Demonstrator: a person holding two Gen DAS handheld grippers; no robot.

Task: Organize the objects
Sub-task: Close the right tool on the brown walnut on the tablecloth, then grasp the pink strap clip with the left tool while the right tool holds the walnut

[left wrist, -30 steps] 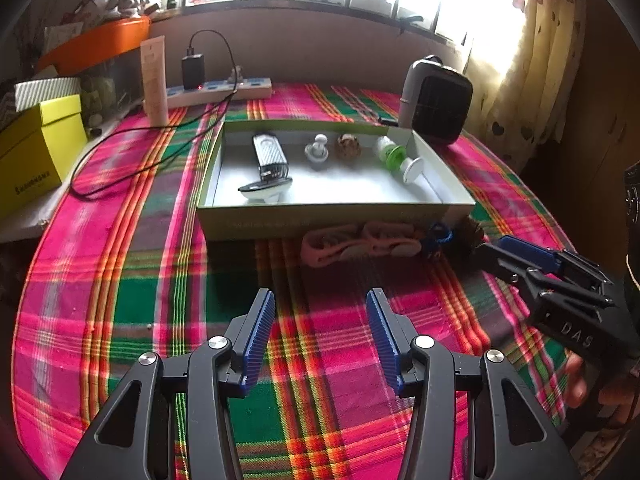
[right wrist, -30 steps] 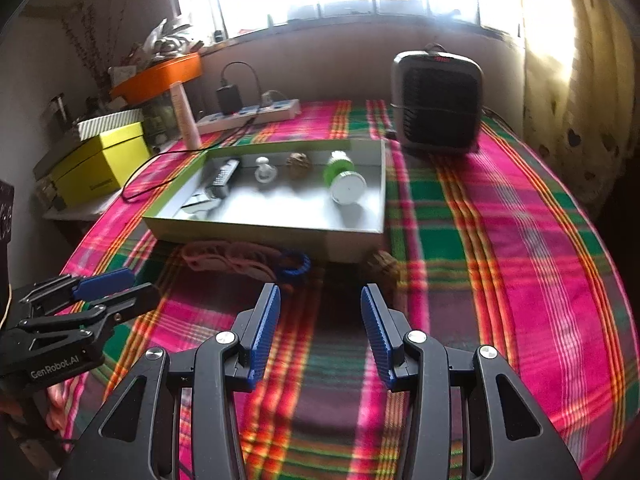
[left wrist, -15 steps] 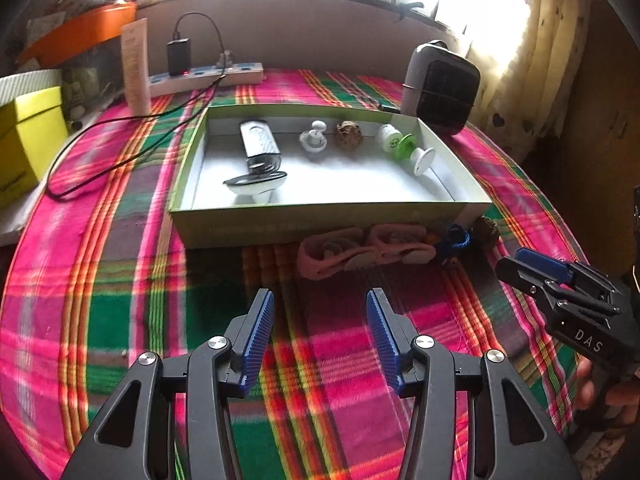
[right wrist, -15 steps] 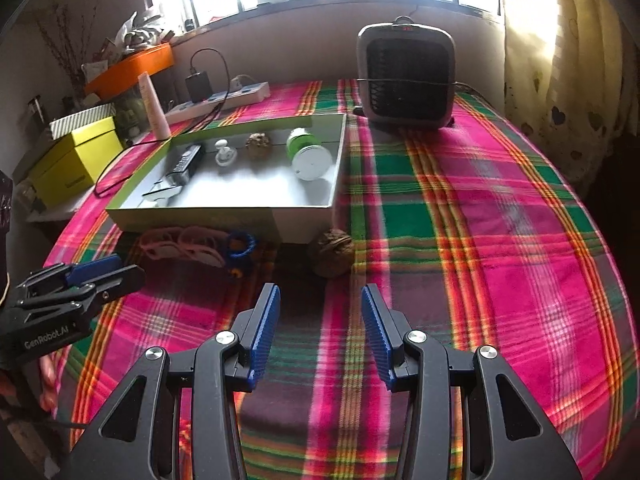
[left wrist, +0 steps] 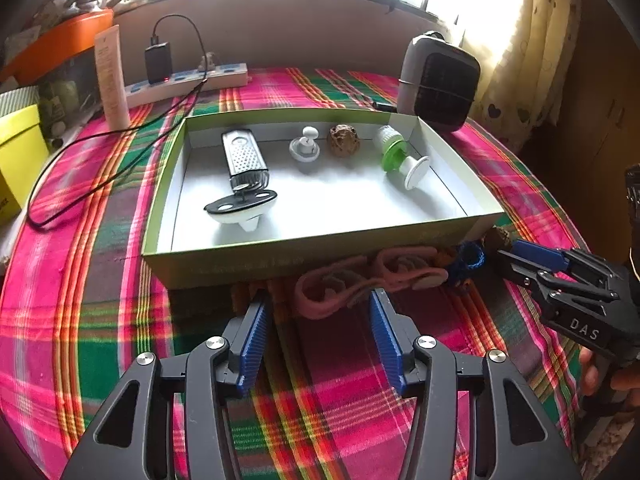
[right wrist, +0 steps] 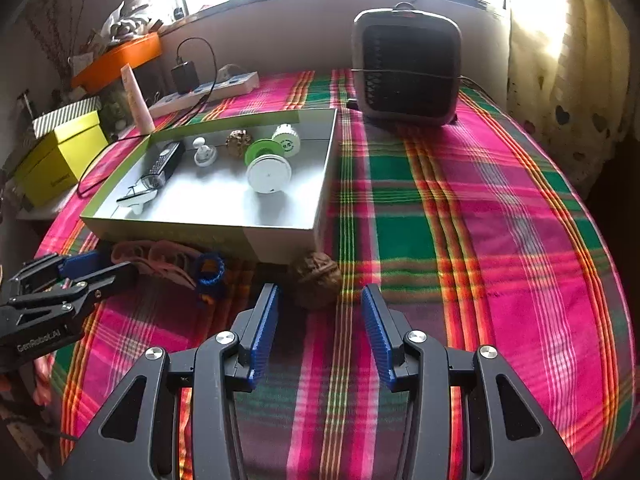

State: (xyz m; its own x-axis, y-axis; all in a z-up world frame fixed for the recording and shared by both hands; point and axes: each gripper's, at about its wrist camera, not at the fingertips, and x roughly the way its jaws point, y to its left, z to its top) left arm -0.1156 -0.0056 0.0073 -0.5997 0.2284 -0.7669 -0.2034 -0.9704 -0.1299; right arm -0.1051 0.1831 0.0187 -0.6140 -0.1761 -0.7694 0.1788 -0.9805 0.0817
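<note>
Roughly halfway: grater (left wrist: 244, 156), knob (left wrist: 305, 147), nut (left wrist: 343, 140) and green spool (left wrist: 396, 156) sit in the box (left wrist: 320, 246). Pink strap (left wrist: 360, 276), blue ring (right wrist: 209, 270) and walnut (right wrist: 316, 278) wait on the worktop at 12 o'clock; my left gripper (left wrist: 318, 326) and right gripper (right wrist: 318, 330) gape empty.

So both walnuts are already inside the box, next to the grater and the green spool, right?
Not quite. Only one walnut is inside the box, with the grater and green spool. The right wrist view shows the other walnut on the cloth, outside the box's near corner.
</note>
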